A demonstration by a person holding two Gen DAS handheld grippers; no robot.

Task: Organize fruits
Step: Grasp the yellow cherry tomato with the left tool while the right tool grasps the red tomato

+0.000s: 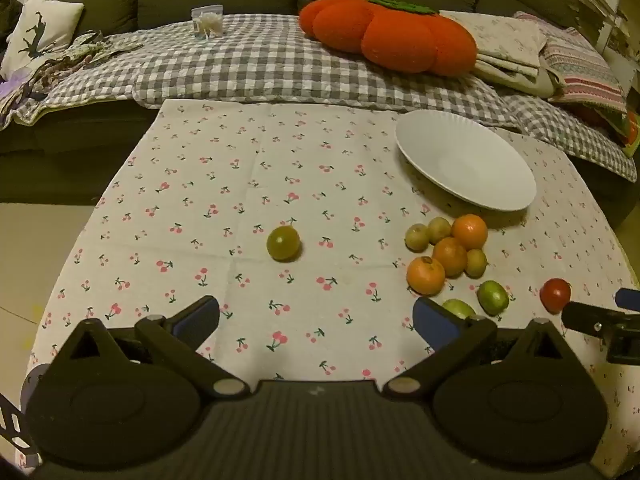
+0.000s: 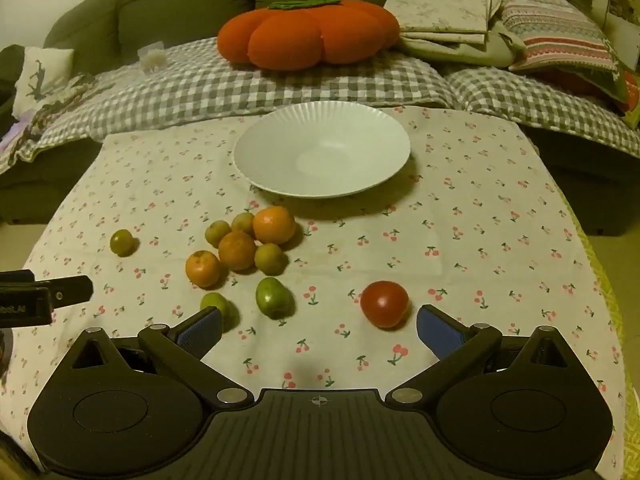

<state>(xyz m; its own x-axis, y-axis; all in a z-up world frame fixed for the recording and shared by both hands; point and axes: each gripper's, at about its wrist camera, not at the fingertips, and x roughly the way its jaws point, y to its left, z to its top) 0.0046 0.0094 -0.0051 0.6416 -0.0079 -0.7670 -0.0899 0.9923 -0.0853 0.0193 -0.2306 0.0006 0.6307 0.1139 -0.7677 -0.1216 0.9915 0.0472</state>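
A white plate (image 2: 322, 150) stands empty at the far side of the cherry-print cloth; it also shows in the left wrist view (image 1: 466, 160). In front of it lies a cluster of oranges (image 2: 237, 250) and small yellow-green fruits (image 2: 270, 259), also seen from the left (image 1: 450, 256). Two green fruits (image 2: 273, 297) and a red tomato (image 2: 385, 303) lie nearer. One green fruit (image 1: 283, 243) lies alone to the left. My left gripper (image 1: 318, 320) is open and empty, short of the lone fruit. My right gripper (image 2: 319, 330) is open and empty, the tomato just ahead near its right finger.
Behind the table is a sofa with a grey checked blanket (image 1: 248, 60), an orange pumpkin cushion (image 2: 308, 34), folded cloths (image 2: 448, 20) and pillows. The table's edges curve off left and right, with floor (image 1: 36, 240) on the left.
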